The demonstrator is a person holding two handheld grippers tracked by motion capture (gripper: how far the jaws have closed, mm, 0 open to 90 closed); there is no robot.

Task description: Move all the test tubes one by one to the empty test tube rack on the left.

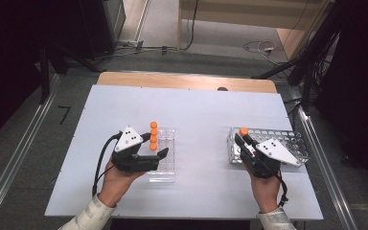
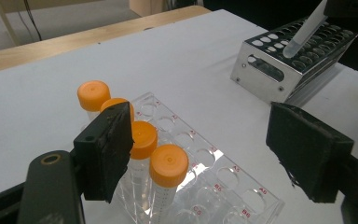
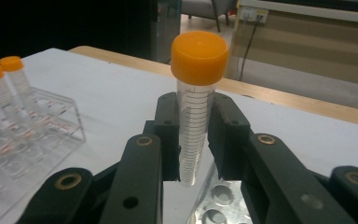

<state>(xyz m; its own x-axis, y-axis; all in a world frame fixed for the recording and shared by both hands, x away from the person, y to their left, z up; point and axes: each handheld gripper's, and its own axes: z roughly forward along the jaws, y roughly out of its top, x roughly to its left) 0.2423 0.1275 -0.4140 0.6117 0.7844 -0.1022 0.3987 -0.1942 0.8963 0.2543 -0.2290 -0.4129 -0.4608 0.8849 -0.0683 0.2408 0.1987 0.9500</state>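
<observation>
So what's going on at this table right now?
A person is moving orange-capped tubes between racks. The right tongs are shut on one tube, held upright with its tip just above the metal rack. The left tongs stand open beside the clear plastic rack, gripping nothing. Four more capped tubes stand in a row in that rack.

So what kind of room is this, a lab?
Probably a lab-style test bench: orange-capped clear plastic tubes in a clear plastic rack, a perforated metal rack, and a white table.
</observation>
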